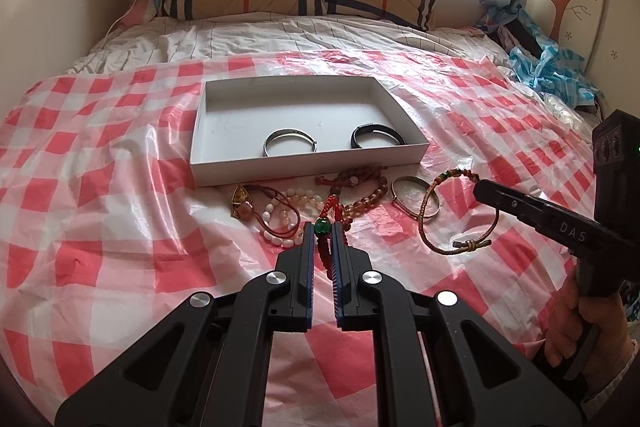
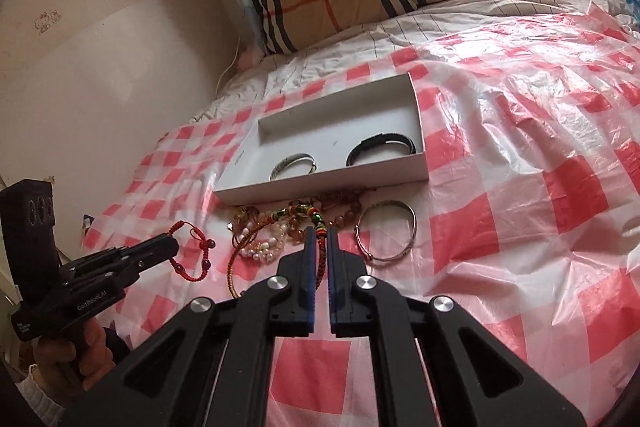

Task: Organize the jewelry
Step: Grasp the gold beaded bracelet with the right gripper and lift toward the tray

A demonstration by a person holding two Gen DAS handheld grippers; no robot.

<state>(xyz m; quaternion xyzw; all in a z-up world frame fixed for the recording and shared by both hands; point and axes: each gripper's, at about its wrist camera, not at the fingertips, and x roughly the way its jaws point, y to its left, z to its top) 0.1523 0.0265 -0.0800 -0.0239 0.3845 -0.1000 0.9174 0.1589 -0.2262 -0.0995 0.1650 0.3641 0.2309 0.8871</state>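
A: Holding two cords at once, I think. The red braided cord bracelet with the green bead [image 1: 325,235] is pinched between the closed jaws of the left gripper [image 1: 320,231]; its loop hangs from the tips above the pink-and-white checked plastic sheet [image 1: 120,211].

B: And the other hand?

A: The right gripper [image 2: 319,237] is closed on the brown woven cord bracelet with coloured beads [image 2: 264,247]. Its big loop droops down beside the pile.

B: Which way must they go?

A: The white shallow cardboard box [image 1: 400,153] lies straight ahead of both tools, beyond the heap of loose bead strings [image 1: 304,203], with its long side across the view. The left gripper looks a little nearer to the box's middle, the right one to its right end.

B: What is already inside?

A: Two pieces, both by the near wall: a silver metal bangle [image 1: 289,143] on the left and a black braided bracelet [image 1: 376,135] on the right. The far half is bare.

B: And outside?

A: A second silver bangle [image 2: 386,233] rests on the sheet, just right of the heap.
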